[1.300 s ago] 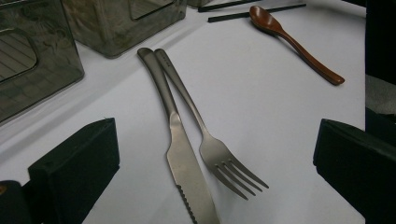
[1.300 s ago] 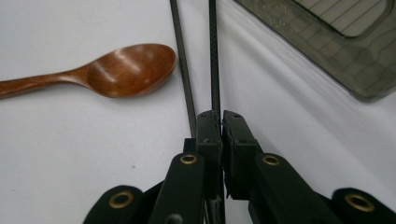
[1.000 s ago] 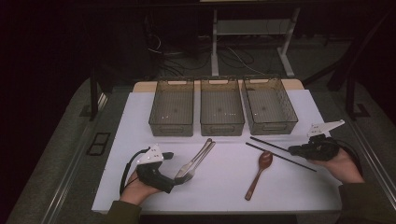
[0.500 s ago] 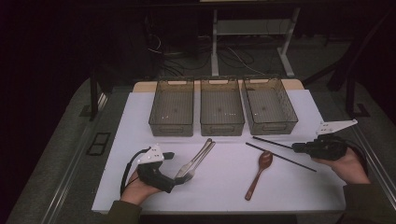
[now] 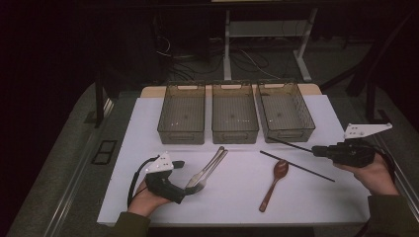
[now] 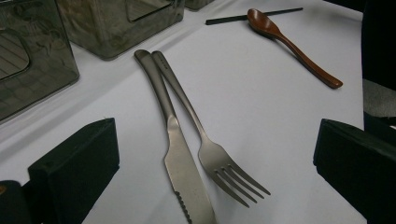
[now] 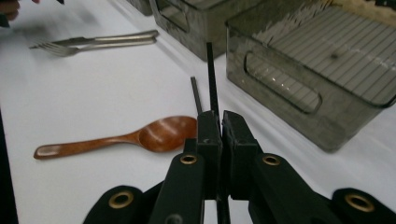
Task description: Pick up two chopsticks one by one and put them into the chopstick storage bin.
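While I am holding my right hand-held gripper (image 5: pixel 316 149) above the right side of the white table (image 5: pixel 237 207), its two black jaws are clamping one thin black chopstick (image 5: pixel 289 144) by its near end. In the right gripper view the jaws are standing pressed together with that chopstick (image 7: pixel 211 79) running out from between them, pointing toward the three bins. In the high view the held stick is hanging clear of the table, its far tip reaching toward the front corner of the right-hand smoky transparent plastic bin (image 5: pixel 285 111). A second thin black chopstick (image 5: pixel 296 166) is lying flat on the table just below it, slanting from near the bins down toward my right hand, and it is passing just beside the bowl of the brown wooden spoon (image 5: pixel 273 183).

I am resting my left hand-held gripper (image 5: pixel 190 180) on the table at the near left, and its jaws are standing wide apart with nothing between the pads. Just ahead of them a silver metal knife (image 6: pixel 175 154) and a silver metal fork (image 6: pixel 208 149) are lying side by side, touching, with their handles angling toward the middle smoky transparent bin (image 5: pixel 234 112). A left smoky transparent bin (image 5: pixel 182 112) is standing beside it in the same row.
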`<state>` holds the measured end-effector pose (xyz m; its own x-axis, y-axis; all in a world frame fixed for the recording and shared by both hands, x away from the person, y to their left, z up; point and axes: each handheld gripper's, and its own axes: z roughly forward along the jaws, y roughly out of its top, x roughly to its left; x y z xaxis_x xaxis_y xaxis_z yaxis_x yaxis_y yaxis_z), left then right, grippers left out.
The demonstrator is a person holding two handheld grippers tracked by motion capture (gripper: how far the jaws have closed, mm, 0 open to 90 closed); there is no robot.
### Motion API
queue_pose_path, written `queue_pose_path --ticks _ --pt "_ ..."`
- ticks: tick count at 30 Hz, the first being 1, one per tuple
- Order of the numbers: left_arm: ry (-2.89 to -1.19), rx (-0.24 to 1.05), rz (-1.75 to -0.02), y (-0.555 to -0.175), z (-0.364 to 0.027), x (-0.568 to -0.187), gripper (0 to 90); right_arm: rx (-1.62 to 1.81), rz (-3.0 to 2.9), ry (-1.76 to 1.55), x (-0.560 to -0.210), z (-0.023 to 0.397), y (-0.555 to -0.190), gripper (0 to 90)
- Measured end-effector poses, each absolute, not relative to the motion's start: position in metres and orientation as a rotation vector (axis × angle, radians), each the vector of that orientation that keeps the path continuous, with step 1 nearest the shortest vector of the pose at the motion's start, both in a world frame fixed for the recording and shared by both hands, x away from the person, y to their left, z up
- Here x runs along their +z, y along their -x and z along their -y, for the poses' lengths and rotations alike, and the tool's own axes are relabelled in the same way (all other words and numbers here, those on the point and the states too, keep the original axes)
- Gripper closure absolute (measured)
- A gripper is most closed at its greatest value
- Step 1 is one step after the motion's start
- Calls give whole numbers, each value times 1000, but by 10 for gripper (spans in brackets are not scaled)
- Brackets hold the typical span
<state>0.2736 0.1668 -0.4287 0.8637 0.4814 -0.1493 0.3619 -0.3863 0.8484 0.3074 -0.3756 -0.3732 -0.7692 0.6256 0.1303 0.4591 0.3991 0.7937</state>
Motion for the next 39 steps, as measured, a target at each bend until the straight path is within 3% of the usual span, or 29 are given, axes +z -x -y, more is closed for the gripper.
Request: queue_pose_path --ticks 15,39 --pt "-2013 141 -617 -274 -166 -429 0 1341 -2395 -975 -349 361 -320 850" --pt "-1997 134 -610 -275 -166 -429 0 1331 -2348 -1006 -335 281 -374 851"
